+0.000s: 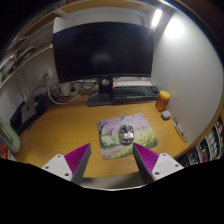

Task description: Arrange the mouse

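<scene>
Currently the tongs hang above the near edge of the wooden counter, their two fingers spread wide apart with nothing between them. Magenta pads face inward on both fingers.

Mouse: grey, lying on a patterned mouse mat, just ahead of the fingers and roughly centred on the gap between them, clear of both tips. It sits near the middle of the mat.

Beyond the mat, a dark keyboard lies along the far side of the counter, and a large dark monitor stands behind it on a stand, its screen off. A yellow container stands right of the keyboard, near the counter's right edge. White cables and small items gather left of the monitor stand; detail there is too small to read. A bright ceiling light shows above the monitor.
</scene>
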Motion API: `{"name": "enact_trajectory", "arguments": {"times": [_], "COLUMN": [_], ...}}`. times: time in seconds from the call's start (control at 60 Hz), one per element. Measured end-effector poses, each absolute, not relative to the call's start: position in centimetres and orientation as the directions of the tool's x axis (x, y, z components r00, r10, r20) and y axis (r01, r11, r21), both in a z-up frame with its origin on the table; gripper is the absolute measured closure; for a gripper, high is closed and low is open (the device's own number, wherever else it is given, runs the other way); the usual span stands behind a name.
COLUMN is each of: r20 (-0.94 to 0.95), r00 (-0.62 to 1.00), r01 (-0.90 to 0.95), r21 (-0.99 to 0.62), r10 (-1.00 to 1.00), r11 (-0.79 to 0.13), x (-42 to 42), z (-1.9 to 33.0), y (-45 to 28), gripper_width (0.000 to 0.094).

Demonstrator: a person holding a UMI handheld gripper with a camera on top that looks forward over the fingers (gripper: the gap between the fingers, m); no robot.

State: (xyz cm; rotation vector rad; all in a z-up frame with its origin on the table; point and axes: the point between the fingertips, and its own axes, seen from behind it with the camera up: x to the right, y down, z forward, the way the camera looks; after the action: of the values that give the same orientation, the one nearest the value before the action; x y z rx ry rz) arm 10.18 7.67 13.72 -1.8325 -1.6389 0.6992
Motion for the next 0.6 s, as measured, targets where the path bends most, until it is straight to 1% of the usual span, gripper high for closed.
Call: {"name": "enact_trajectory", "arguments": {"times": [0.1, 0.233, 0.367, 0.417, 0.517, 0.6], "r20": [-0.009, -0.033, -0.030, -0.038, -0.016, -0.039], "r00": [0.080, 0.038, 0.019, 0.022, 0.026, 0.012], "r01": [0.692, 0.699, 0.690, 0.684, 0.686, 0.692], "r21": [-0.719, -0.714, -0.723, -0.729, -0.727, -0.721], "r10": [0.997, 0.999, 0.999, 0.999, 1.000, 0.999], "r11": [-0.062, -0.051, -0.035, -0.043, -0.030, -0.036], "x": [13.6, 16.7, 17.9, 18.4, 18.8, 19.3], "z": [15.8, 17.0, 17.5, 17.8, 17.7, 17.5], "y": [4.8, 1.8, 0.9, 0.5, 1.0, 0.0], "gripper_width": [0.0083, 0.0085, 0.0082, 0.0084, 0.0077, 0.0076]}}
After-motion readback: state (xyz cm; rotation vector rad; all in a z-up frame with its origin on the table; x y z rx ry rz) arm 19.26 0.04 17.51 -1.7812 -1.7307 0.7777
